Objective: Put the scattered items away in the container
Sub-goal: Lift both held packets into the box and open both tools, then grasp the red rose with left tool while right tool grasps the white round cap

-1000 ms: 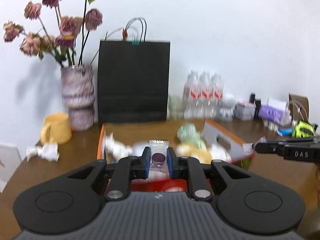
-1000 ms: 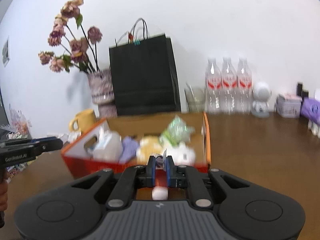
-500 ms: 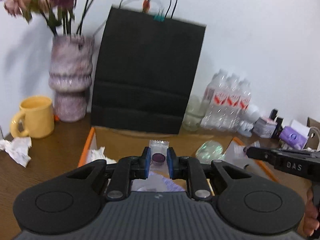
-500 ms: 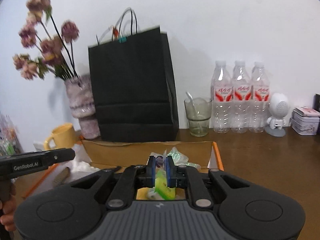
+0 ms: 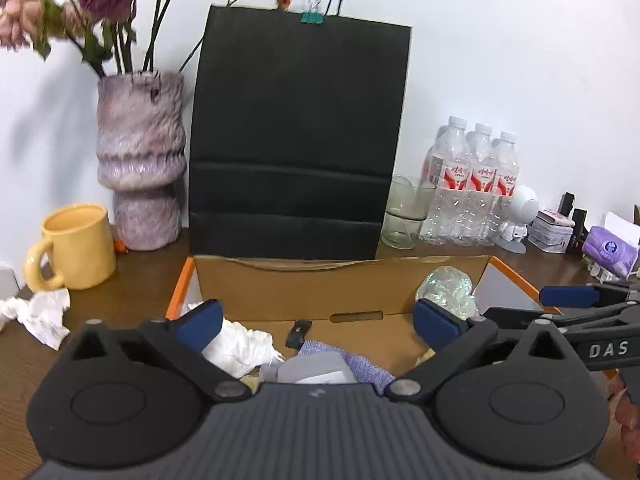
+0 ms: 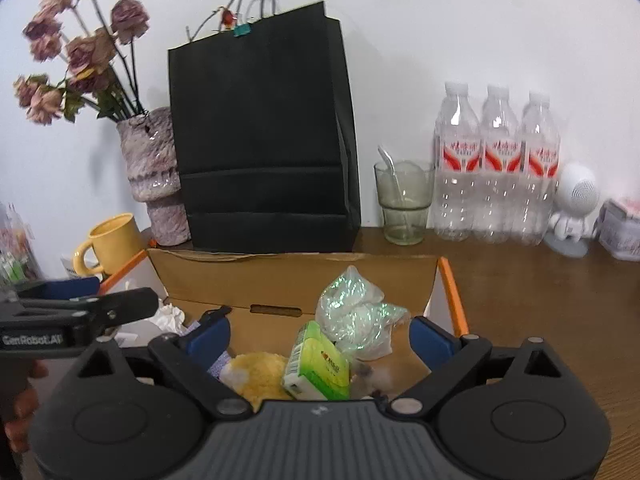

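Both tongs opening over the cardboard box (image 5: 340, 288), nothing between the pads: left tongs (image 5: 318, 322) above crumpled tissue (image 5: 240, 346) and lilac cloth (image 5: 340, 354); right tongs (image 6: 320, 334) above green carton (image 6: 318, 364), yellow plush (image 6: 256, 374), iridescent bag (image 6: 356, 312). Left of left tongs, on the worktop (image 5: 132, 296), a tissue wad (image 5: 40, 314) lies loose beside the yellow mug (image 5: 76, 246). Likely weightless, soft, crushable; pinch its bulk mid-wad, not a trailing corner.
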